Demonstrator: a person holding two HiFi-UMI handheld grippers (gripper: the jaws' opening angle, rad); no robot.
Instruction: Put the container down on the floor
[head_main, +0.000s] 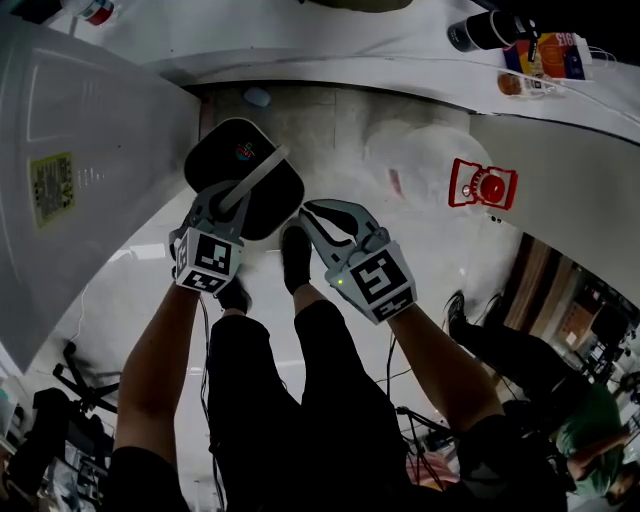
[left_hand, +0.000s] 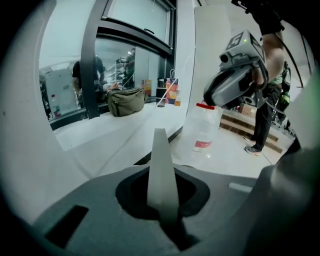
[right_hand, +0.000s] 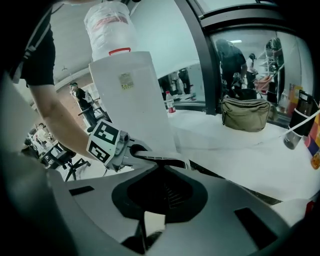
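Fingers of the left gripper (head_main: 232, 200) pinch the white strip (left_hand: 160, 165) of the dark container (head_main: 218, 170). The right gripper (head_main: 312, 212) nips a white tab (right_hand: 154, 222) at its opposite edge, with the fingertips cut off. Whether the container touches the floor (head_main: 330, 115) is hidden.

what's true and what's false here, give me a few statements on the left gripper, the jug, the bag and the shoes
1. The left gripper is shut on a white strip. True.
2. The clear jug has a blue cap. False: its cap is red.
3. An olive bag lies on the white ledge. True.
4. The person wears white footwear. False: the shoes are black.
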